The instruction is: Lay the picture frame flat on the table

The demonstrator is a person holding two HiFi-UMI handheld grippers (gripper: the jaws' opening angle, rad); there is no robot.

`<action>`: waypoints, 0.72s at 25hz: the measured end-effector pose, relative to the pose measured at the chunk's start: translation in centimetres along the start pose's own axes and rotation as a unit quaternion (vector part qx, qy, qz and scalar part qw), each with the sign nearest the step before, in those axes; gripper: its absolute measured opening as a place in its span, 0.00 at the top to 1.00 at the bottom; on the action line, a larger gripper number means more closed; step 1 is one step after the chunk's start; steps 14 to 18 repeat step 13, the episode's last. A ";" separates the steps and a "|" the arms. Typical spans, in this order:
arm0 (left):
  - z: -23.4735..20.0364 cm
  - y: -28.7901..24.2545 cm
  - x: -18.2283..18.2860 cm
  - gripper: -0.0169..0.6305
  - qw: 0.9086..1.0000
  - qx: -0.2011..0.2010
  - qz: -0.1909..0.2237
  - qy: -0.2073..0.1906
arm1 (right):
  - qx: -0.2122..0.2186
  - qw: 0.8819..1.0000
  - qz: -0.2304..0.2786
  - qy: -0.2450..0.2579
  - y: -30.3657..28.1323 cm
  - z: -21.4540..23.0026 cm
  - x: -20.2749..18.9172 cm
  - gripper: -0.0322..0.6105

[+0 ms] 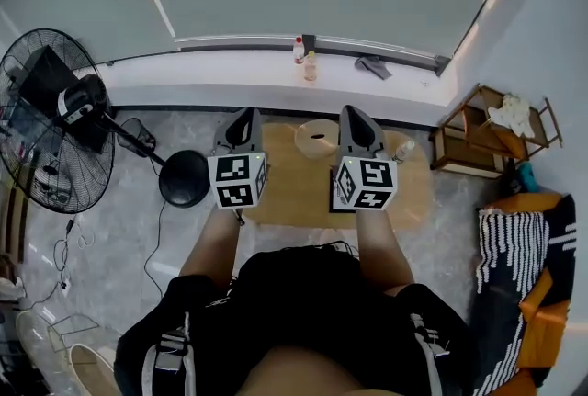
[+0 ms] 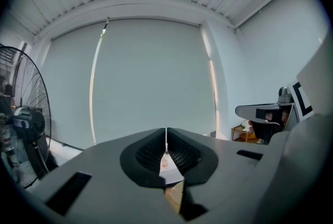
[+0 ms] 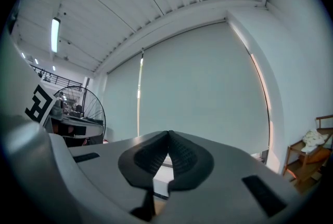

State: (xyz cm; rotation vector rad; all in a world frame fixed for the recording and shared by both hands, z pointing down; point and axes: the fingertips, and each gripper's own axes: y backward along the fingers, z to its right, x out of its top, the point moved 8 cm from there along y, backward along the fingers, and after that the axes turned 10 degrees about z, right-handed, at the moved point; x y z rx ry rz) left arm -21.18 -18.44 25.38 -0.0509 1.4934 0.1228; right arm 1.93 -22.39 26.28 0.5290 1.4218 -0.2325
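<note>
On the wooden surface (image 1: 292,194) below, the picture frame (image 1: 332,199) seems already laid flat, mostly hidden beneath the right tool (image 1: 353,113). It and the left tool (image 1: 246,114) are held closed and empty; only withdrawal is called for.

left hand-held gripper (image 1: 244,117) and right hand-held gripper (image 1: 352,114) level, side by side, jaws together.

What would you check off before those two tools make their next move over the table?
1. Left tool jaws together, nothing held: ok.
2. Right tool jaws together, nothing held: ok.
3. Both tools up off the table: ok.
4. Picture frame lying flat: cannot tell; only a dark edge shows beside the right tool.
5. Table free of clutter: not ok; a round wooden piece and a small bottle sit on it.
</note>
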 end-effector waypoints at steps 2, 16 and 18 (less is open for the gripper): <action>0.0 0.4 0.0 0.93 1.000 -0.004 0.001 -0.002 | -0.003 1.000 -0.003 -0.001 0.3 -0.4 0.0 0.93; -0.3 3.0 -0.3 0.94 1.000 -0.021 0.012 0.000 | -0.012 1.000 -0.006 0.002 2.8 -2.5 -0.1 0.93; -0.3 3.0 -0.3 0.94 1.000 -0.021 0.012 0.000 | -0.012 1.000 -0.006 0.002 2.8 -2.5 -0.1 0.93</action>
